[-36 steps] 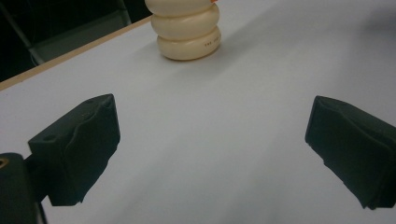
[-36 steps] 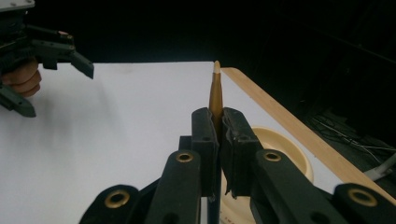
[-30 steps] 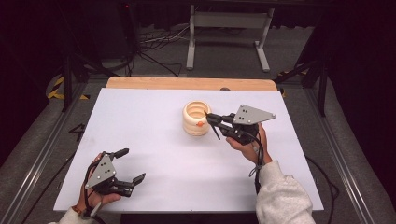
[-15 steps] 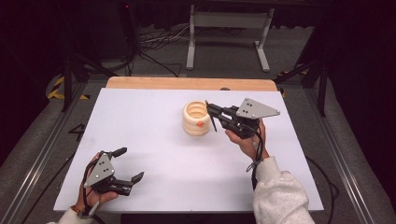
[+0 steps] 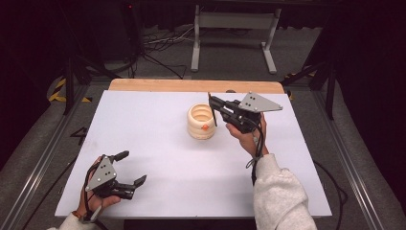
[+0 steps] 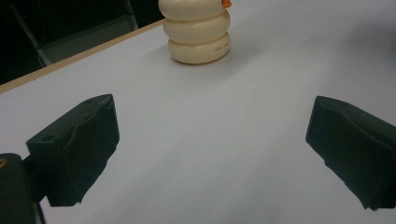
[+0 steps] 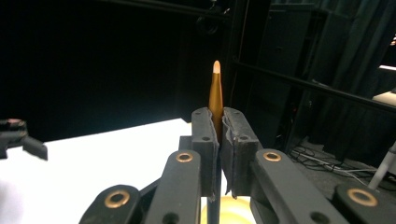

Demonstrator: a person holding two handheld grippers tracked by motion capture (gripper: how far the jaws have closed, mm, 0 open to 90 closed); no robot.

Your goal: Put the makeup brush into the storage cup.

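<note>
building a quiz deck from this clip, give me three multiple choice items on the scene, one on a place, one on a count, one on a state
1. Where does the cream ringed holder stand on the white table?
A. at the near left corner
B. toward the far side, beside the right gripper
C. on the floor

2. How many stacked rings form the holder's visible side in the left gripper view?
A. one
B. three
C. six

3. What state is the left gripper in?
A. open, nothing between its jaws
B. shut on a pen
C. shut on the holder

Answers: 1 B, the high view shows the holder next to the right gripper's jaws. 2 B, three bulges show. 3 A, its jaws stand wide apart over bare table.
</note>
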